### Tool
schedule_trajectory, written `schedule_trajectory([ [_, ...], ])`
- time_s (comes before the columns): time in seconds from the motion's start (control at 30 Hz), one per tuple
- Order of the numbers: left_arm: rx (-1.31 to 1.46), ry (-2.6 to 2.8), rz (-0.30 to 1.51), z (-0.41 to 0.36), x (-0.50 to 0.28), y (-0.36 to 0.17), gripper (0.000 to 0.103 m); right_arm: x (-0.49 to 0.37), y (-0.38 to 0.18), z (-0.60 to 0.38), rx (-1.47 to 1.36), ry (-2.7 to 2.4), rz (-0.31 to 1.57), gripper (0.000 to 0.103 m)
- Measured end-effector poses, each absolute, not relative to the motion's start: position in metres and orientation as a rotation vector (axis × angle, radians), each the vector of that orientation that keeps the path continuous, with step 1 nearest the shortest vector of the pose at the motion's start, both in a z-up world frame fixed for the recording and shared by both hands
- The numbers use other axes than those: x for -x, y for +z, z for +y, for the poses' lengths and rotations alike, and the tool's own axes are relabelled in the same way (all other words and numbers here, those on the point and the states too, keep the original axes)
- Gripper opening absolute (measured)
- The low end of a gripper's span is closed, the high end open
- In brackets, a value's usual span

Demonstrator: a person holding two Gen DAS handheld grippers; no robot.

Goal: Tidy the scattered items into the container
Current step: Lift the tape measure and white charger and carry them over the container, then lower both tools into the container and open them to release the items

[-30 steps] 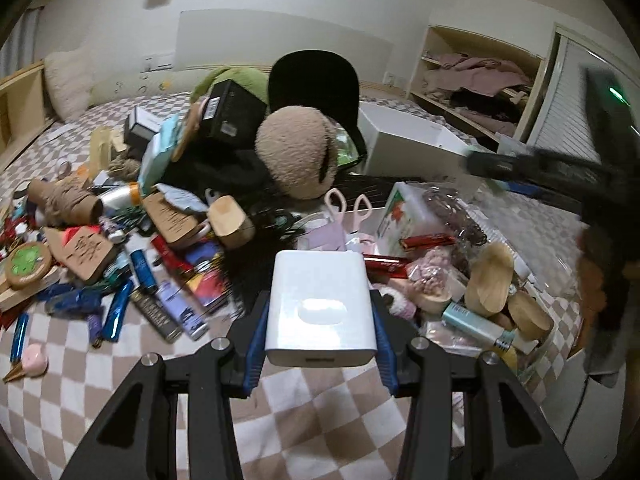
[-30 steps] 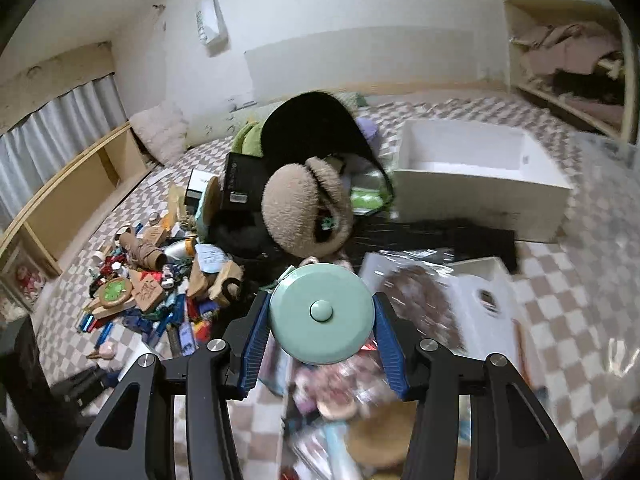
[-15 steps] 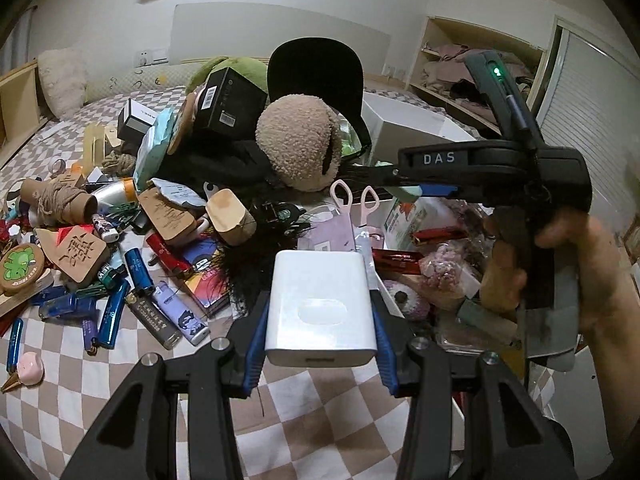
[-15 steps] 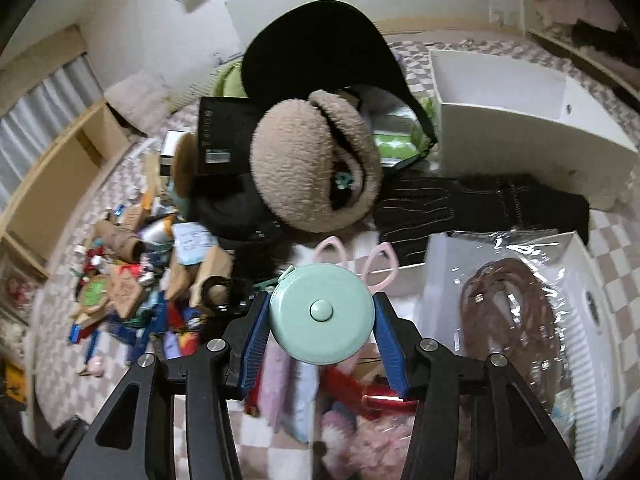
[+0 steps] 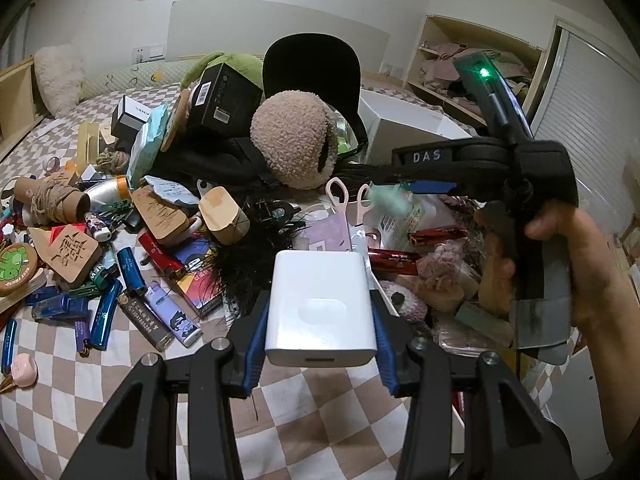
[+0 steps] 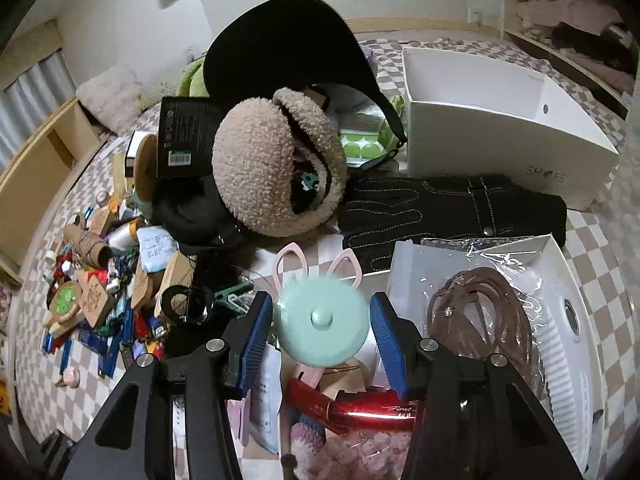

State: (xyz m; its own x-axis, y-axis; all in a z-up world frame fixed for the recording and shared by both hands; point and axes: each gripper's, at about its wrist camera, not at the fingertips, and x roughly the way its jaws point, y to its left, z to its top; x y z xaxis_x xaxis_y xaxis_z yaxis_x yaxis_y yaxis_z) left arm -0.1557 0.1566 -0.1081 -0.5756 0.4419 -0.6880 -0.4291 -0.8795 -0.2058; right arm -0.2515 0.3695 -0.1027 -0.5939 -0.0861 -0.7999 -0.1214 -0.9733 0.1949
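Note:
My left gripper (image 5: 320,308) is shut on a white power adapter (image 5: 320,304), held above the checkered cloth beside the pile. My right gripper (image 6: 322,328) has its jaws spread, and a mint green round tape measure (image 6: 322,330) sits blurred between the blue pads (image 6: 254,334) without touching them, over the white container (image 6: 560,320) that holds a bagged brown cord (image 6: 480,312), red tubes and pink items. In the left wrist view the right gripper (image 5: 404,192) reaches over that container, the mint item blurred under it.
A beige plush earmuff (image 6: 276,172), black cap (image 6: 288,48), black boxes, black gloves (image 6: 448,208), pink scissors (image 6: 316,260) and several lighters (image 5: 104,312) and wooden tags lie heaped on the cloth. An open white shoe box (image 6: 500,120) stands behind.
My right gripper has moved forward and down over the container and its jaws have opened, letting go of the mint tape measure. My left gripper holds the adapter still.

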Motion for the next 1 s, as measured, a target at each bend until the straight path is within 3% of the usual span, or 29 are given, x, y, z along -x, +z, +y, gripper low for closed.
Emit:
schedule_trajectory([
  [0.03, 1.066, 2.422, -0.021, 0.157, 0.156, -0.108, 0.046, 0.251, -0.101, 0.37, 1.4, 2.77, 0.368, 0.067],
  [0.1, 1.067, 2.421, -0.02, 0.157, 0.156, -0.108, 0.046, 0.25, -0.096, 0.369, 1.376, 2.783, 0.367, 0.071],
  [0.53, 1.054, 2.387, 0.021, 0.189, 0.156, -0.101, 0.046, 0.194, -0.035, 0.422, 1.193, 2.835, 0.392, 0.071],
  [1.0, 1.117, 2.363, 0.099, 0.257, 0.218, -0.099, 0.046, 0.146, -0.03, 0.469, 1.146, 2.847, 0.427, 0.071],
])
